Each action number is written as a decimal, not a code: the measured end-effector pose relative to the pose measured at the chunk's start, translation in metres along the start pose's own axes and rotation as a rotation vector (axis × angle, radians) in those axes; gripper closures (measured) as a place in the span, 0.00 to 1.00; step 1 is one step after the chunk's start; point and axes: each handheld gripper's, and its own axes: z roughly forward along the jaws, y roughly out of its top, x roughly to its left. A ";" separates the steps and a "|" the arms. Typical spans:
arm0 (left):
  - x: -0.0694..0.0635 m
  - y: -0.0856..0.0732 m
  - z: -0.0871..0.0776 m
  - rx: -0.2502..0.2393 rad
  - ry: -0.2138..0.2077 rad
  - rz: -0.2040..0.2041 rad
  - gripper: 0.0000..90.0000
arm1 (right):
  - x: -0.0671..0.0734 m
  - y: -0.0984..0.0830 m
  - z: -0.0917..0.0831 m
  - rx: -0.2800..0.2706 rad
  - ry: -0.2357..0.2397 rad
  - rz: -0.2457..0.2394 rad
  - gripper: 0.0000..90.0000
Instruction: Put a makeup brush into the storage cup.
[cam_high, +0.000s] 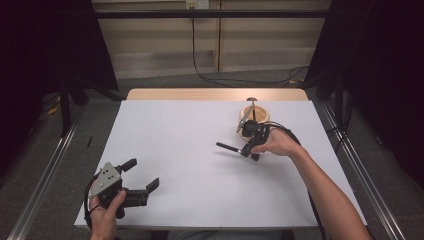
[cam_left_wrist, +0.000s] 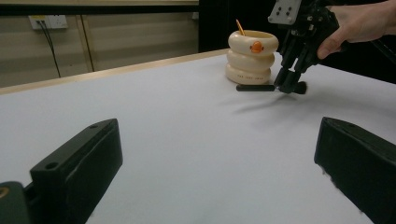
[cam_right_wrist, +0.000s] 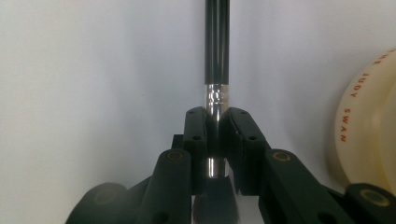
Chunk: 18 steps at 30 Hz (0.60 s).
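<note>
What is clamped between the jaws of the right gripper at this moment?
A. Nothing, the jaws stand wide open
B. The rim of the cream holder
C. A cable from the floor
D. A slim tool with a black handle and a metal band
D: in the right gripper view the right gripper has its jaws shut on the slim tool, beside the cream holder.

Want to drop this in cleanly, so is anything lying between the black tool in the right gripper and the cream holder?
Nothing visible does: the black tool sits clamped in the right gripper, beside the cream holder.
</note>
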 end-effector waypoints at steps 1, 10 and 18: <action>0.000 0.000 0.000 0.001 -0.001 0.000 0.01 | 0.000 -0.001 -0.002 -0.012 0.004 0.001 0.86; 0.002 -0.001 0.001 0.001 0.004 -0.011 0.01 | 0.006 -0.012 -0.008 -0.107 0.003 0.032 0.86; 0.000 -0.001 0.003 0.010 -0.005 -0.004 0.01 | 0.014 -0.017 -0.018 -0.182 -0.026 0.050 0.86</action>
